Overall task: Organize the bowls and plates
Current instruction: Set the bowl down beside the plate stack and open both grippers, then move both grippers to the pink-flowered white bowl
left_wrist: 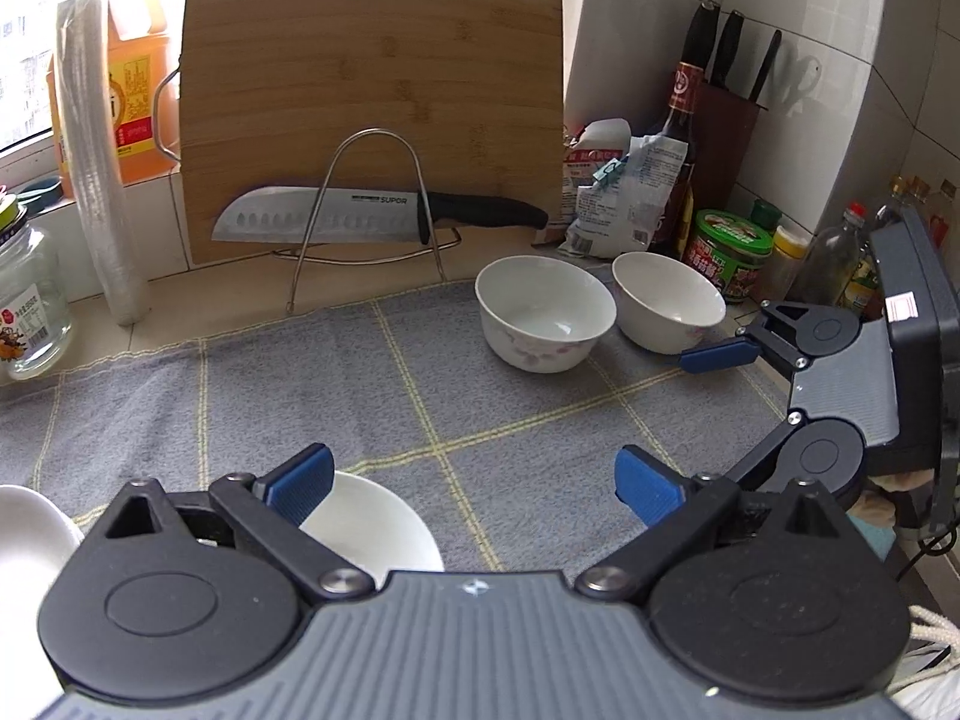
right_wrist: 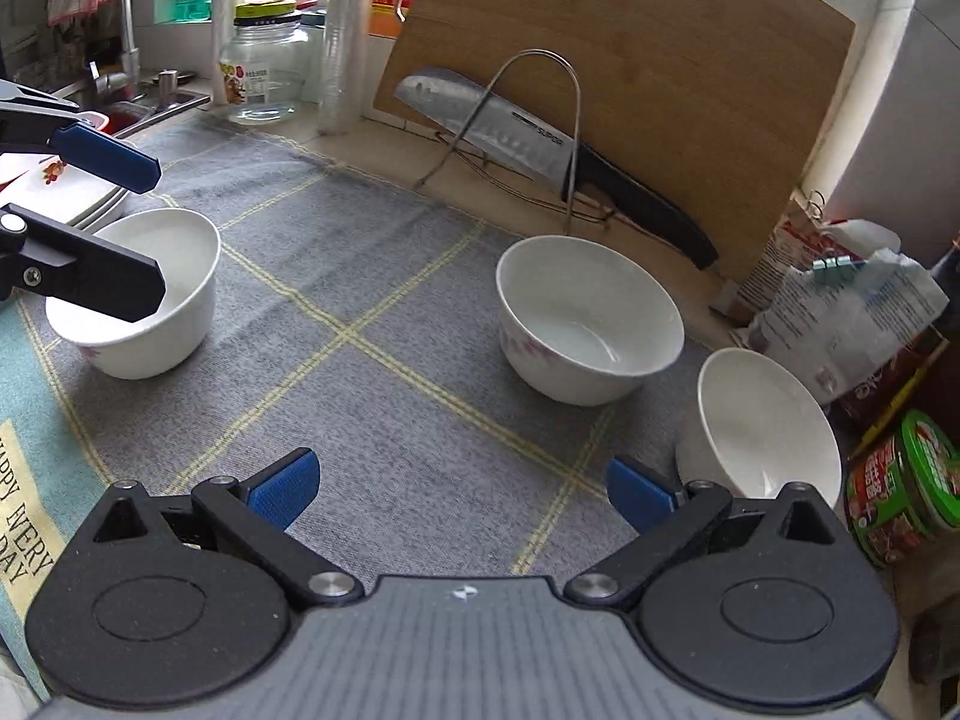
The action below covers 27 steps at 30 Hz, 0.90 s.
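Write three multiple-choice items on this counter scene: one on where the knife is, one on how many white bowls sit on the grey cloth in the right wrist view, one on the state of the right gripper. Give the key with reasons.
1. Where is the knife?
A. In the sink
B. On the wire rack in front of the cutting board
C. Inside a bowl

2. How many white bowls stand on the grey cloth?
A. One
B. Three
C. Five

3. What state is the right gripper in?
A. Open, holding nothing
B. Shut on a bowl
C. Shut on the knife

Key:
1 B, the blade lies across the rack against the board.
2 B, left bowl, middle bowl, right bowl.
3 A, only cloth shows between its spread blue pads.
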Tool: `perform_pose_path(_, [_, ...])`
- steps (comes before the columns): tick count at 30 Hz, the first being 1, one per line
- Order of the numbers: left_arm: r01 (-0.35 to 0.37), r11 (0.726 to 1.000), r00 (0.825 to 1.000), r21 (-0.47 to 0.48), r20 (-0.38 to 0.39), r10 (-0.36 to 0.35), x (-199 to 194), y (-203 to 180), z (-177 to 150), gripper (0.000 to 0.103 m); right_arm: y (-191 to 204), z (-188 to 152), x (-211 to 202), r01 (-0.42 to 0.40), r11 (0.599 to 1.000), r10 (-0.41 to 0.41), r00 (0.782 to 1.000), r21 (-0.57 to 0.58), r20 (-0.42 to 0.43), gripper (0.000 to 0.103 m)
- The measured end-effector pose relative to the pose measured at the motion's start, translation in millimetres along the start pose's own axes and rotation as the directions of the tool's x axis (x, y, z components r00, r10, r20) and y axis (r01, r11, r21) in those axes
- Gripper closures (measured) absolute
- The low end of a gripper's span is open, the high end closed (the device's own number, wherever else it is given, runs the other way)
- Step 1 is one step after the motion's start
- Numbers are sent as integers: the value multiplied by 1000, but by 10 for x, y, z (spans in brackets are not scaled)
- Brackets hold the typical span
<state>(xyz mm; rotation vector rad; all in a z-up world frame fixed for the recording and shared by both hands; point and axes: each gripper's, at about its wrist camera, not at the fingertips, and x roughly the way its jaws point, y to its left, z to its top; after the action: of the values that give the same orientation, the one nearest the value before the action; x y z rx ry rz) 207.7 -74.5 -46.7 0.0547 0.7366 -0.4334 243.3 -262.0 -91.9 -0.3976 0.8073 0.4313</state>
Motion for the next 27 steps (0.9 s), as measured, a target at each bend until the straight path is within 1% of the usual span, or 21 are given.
perform_pose_path(3, [-3,1000,1000,-9,-8,3,106,-84,64,3,-74,-65,6,15,1000,-15,1000,11,0,0])
perform_pose_path(7, [25,999,999,-30,-37,-26,249,-170,188,3,-147,-103,43,26,999,-26,1000,34,0,0])
perform_pose_path(10, [12,1000,998,-29,-56,-13,338,-244,299,3,-177,-106,88,44,998,-44,999,51,1,0])
perform_pose_path(13, [18,1000,998,-22,-61,-19,400,-291,409,3,-191,-99,138,60,997,-61,998,56,7,0])
perform_pose_path(17, [7,1000,996,-25,-92,-9,507,-314,566,3,-207,-79,182,74,995,-75,997,63,20,0])
perform_pose_path(23, [-8,1000,994,9,-112,9,698,-384,828,3,-258,-20,249,83,992,-85,996,93,27,0])
perform_pose_path(27, [48,999,989,2,-141,-48,887,-409,972,3,-286,23,301,89,990,-93,995,107,28,0])
